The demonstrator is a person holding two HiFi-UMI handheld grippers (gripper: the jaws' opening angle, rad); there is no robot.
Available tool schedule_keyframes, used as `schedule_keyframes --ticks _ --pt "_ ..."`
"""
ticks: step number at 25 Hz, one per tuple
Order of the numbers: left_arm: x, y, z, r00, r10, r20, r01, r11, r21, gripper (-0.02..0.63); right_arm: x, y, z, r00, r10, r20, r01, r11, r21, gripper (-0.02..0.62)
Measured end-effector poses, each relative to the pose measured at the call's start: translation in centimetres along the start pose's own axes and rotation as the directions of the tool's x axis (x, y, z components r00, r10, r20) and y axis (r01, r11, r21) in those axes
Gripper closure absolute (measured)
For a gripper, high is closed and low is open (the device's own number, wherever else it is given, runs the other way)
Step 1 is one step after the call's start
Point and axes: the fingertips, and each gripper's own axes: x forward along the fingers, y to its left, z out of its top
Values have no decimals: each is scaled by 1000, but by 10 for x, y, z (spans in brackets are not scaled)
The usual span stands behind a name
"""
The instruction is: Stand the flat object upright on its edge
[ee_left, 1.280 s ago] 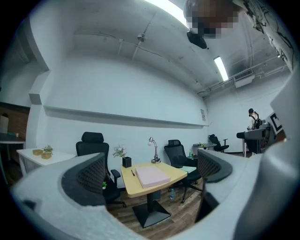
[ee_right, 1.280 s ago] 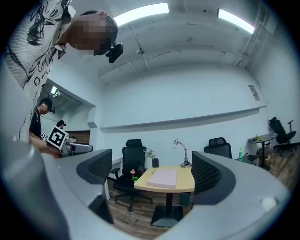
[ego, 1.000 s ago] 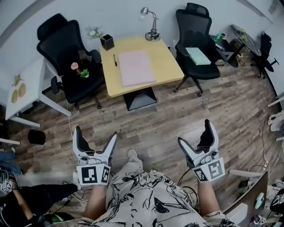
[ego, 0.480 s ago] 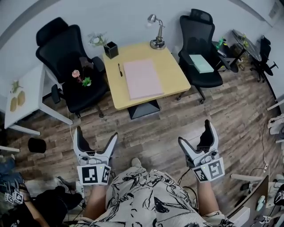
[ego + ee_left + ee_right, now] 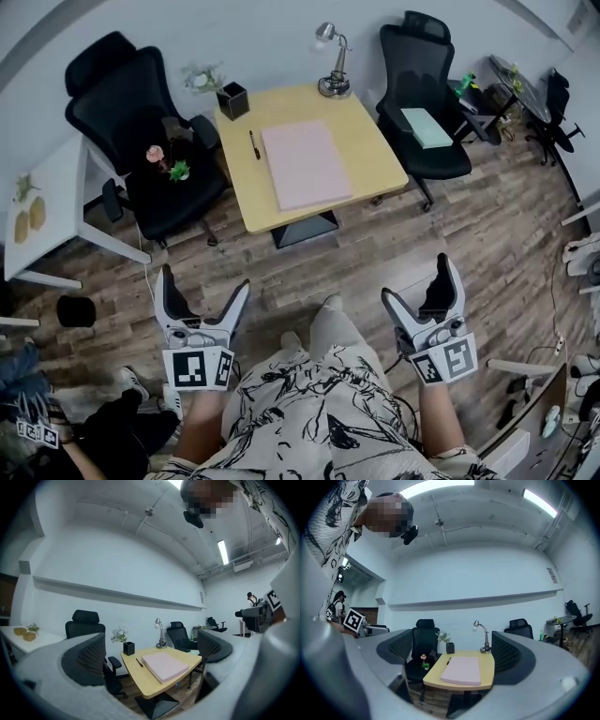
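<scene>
Here, the left gripper [image 5: 203, 281] and the right gripper [image 5: 418, 279] are held side by side in front of the person, above the wood floor [image 5: 309, 272]. Each has its jaws spread wide with nothing in them. Well ahead of both, and roughly between the lines they point along, stands a yellow table [image 5: 370, 155]. The pink flat object [image 5: 303, 164] lies flat on its top, well out of reach of either gripper. Just left of the object lies a pen [image 5: 254, 144]. Farther from the grippers stand a black pot [image 5: 232, 97] and a desk lamp [image 5: 332, 75]. Black office chairs sit beyond the left gripper [image 5: 141, 141] and beyond the right gripper [image 5: 427, 103].
</scene>
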Motion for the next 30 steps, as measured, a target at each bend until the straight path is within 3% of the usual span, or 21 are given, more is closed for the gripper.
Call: schedule_keyframes --ticks 10,25,30 --pt "41 17 -12 999 35 -18 -35 999 7 5 55 -19 -15 998 57 -10 -57 998 5 74" --pt "185 5 -9 998 57 -35 -57 998 18 5 180 -125 -11 995 101 8 -101 994 33 74" --pt "233 5 -12 994 99 -41 -98 995 11 5 218 -170 -17 994 113 -7 -113 992 50 74"
